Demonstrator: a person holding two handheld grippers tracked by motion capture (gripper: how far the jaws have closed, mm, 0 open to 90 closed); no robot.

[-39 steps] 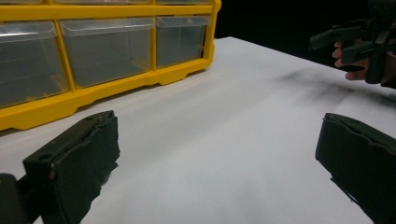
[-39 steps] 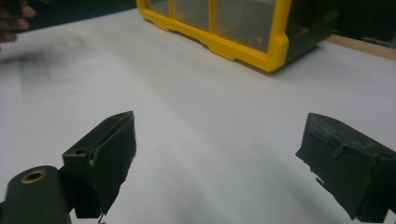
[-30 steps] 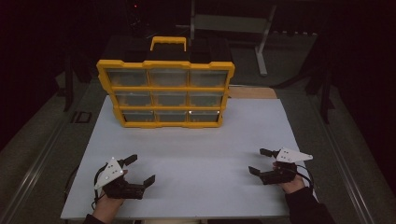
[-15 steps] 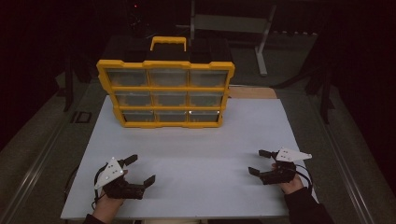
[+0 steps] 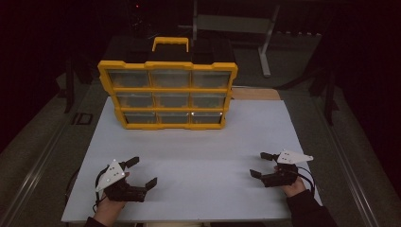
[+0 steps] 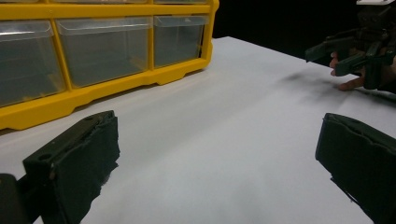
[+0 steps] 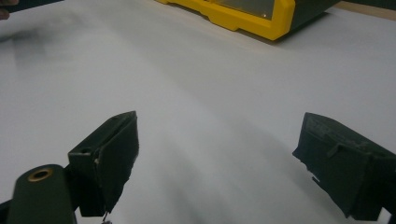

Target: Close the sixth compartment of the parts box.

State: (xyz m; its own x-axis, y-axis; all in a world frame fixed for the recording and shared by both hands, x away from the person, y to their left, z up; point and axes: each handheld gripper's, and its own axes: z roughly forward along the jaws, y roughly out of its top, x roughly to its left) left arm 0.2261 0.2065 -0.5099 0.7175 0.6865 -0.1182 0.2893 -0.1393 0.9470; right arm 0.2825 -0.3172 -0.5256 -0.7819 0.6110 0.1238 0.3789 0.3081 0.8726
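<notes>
A yellow drawer organiser (image 5: 168, 93) with clear drawers and a top handle stands upright at the back of the white table (image 5: 198, 151). Its lower drawers (image 6: 102, 46) fill the upper left of the left gripper view, and its bottom corner (image 7: 252, 16) shows at the top of the right gripper view. My left gripper (image 5: 142, 173) rests open near the front left of the table, jaws wide apart with nothing between them. My right gripper (image 5: 262, 165) rests open near the front right, also holding nothing; it appears far off (image 6: 355, 51) in the left gripper view.
A strip of brown board (image 5: 255, 93) lies behind the table's back right corner. Dark floor and a metal stand (image 5: 265, 42) surround the table. White tabletop stretches between the grippers and the organiser.
</notes>
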